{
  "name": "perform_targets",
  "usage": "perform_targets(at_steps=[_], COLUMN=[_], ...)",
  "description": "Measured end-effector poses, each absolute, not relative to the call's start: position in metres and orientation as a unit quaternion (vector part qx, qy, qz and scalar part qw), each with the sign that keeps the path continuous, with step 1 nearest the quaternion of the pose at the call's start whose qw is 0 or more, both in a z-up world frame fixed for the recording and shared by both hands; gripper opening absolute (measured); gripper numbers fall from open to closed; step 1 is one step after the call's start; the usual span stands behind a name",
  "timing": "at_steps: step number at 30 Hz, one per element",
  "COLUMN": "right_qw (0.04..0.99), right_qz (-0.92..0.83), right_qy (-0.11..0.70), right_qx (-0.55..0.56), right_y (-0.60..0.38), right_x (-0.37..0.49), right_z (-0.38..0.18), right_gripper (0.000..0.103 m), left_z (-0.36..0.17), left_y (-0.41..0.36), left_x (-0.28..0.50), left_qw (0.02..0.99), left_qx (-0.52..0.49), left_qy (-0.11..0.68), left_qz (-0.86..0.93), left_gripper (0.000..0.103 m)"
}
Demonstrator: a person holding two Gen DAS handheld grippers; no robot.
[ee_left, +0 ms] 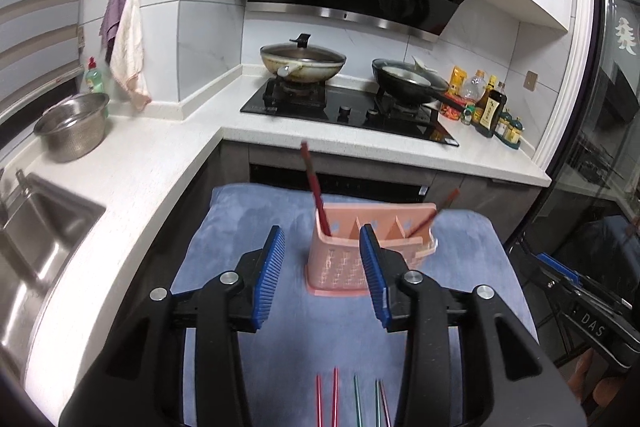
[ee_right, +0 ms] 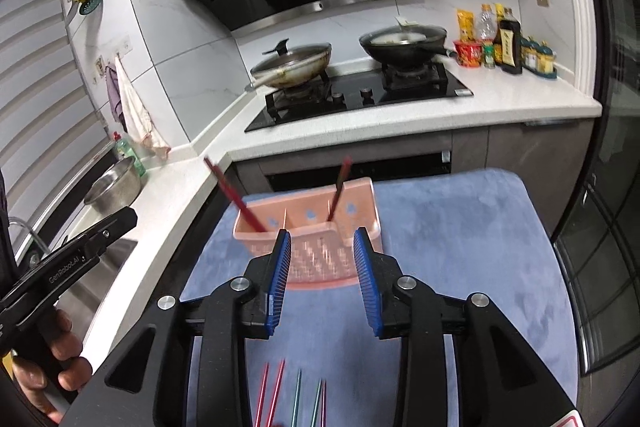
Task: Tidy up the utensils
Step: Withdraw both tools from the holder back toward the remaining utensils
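A pink utensil holder [ee_left: 340, 267] [ee_right: 316, 259] with three compartments stands on a blue mat [ee_left: 248, 219] [ee_right: 460, 247]. One red chopstick [ee_left: 316, 187] [ee_right: 232, 191] leans in its left compartment and another [ee_left: 436, 215] [ee_right: 340, 187] in its right one. Several loose chopsticks [ee_left: 335, 395] [ee_right: 276, 391], red, green and pink, lie on the mat's near edge below both grippers. My left gripper [ee_left: 322, 233] is open just short of the holder, with nothing between its blue pads. My right gripper [ee_right: 322, 233] is also open and empty, in front of the holder's middle.
A white L-shaped counter [ee_left: 160, 155] surrounds the mat. It carries a steel colander [ee_left: 74, 127], a sink [ee_left: 36, 227] on the left, a black hob [ee_left: 348, 111] with two pans, and sauce bottles [ee_left: 490, 107] at the far right. A hand [ee_right: 60, 355] holds the left gripper.
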State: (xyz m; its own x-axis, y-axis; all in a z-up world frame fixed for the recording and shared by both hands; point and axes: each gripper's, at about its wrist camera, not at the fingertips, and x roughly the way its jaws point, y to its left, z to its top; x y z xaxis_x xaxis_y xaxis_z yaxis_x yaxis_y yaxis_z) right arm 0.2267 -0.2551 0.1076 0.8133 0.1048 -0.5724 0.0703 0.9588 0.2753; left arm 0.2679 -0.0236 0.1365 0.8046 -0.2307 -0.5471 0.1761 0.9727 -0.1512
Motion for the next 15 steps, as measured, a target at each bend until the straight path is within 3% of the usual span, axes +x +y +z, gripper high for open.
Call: perform_targets(at_steps=[4, 15], right_qw=[0.935, 0.913], right_qz=[0.01, 0.005], right_qy=[0.324, 0.39], right_qx=[0.146, 0.12], right_y=[-0.252, -0.228], right_x=[0.192, 0.112], right_z=[0.089, 0.021], right_gripper=[0.032, 0.032], left_z=[0.118, 0.057], left_y=[-0.012, 0.004], left_x=[0.237, 0.164], left_qw=[0.944, 0.926], left_qx=[-0.047, -0.023], left_qy=[0.31, 0.364], left_qz=[-0.104, -0.094], left_gripper=[0.043, 0.044])
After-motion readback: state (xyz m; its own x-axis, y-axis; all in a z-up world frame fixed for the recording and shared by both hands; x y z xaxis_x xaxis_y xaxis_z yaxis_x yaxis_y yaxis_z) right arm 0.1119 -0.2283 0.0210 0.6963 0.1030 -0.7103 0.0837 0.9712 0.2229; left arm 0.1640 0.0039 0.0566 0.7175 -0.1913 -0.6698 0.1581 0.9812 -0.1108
